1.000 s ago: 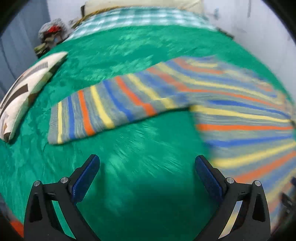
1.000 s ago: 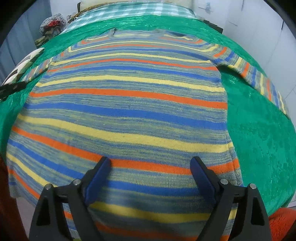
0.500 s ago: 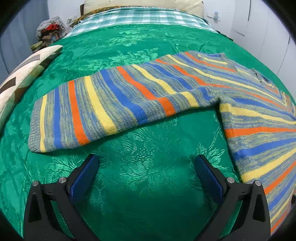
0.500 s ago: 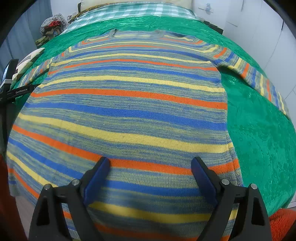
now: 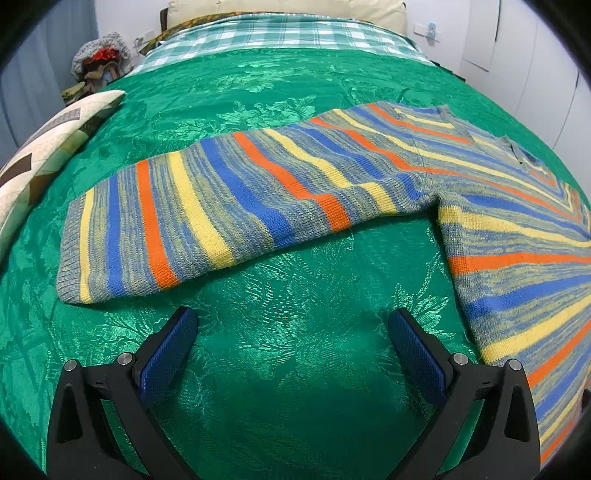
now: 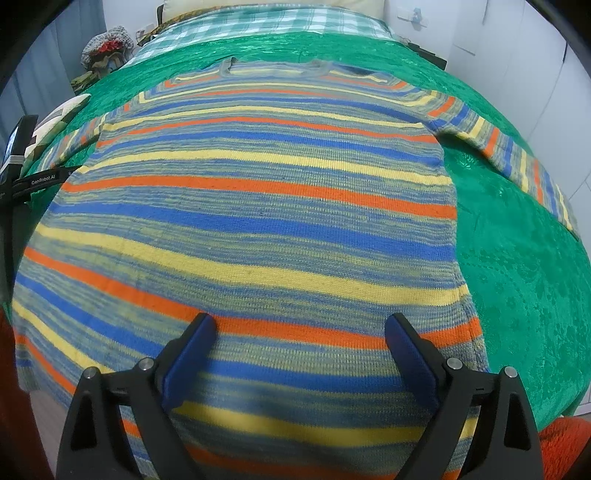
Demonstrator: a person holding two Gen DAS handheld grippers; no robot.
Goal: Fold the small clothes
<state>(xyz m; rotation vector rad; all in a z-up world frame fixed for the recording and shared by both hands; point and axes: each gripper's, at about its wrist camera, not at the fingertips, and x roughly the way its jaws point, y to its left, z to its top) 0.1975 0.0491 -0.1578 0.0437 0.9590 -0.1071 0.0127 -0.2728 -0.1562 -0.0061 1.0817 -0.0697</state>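
A small knit sweater (image 6: 258, 206) with blue, orange and yellow stripes lies flat on a green bedspread (image 5: 295, 369), collar toward the headboard, both sleeves spread out. Its left sleeve (image 5: 207, 218) stretches across the left wrist view, cuff at the left. My left gripper (image 5: 291, 332) is open and empty, just above the bedspread below that sleeve. My right gripper (image 6: 299, 336) is open and empty over the sweater's lower body near the hem. The right sleeve (image 6: 517, 158) runs off to the right.
A patterned cushion (image 5: 40, 162) lies at the bed's left edge. A green checked cover (image 5: 280, 33) and pillow lie at the headboard. A pile of clothes (image 5: 99, 62) sits beside the bed at far left. White cabinet doors (image 6: 535, 55) stand on the right. The left tool's body (image 6: 22, 162) shows in the right wrist view.
My left gripper has swung left and settled facing the left sleeve, which now fills more of its view. The right gripper has barely moved. Both stay open.
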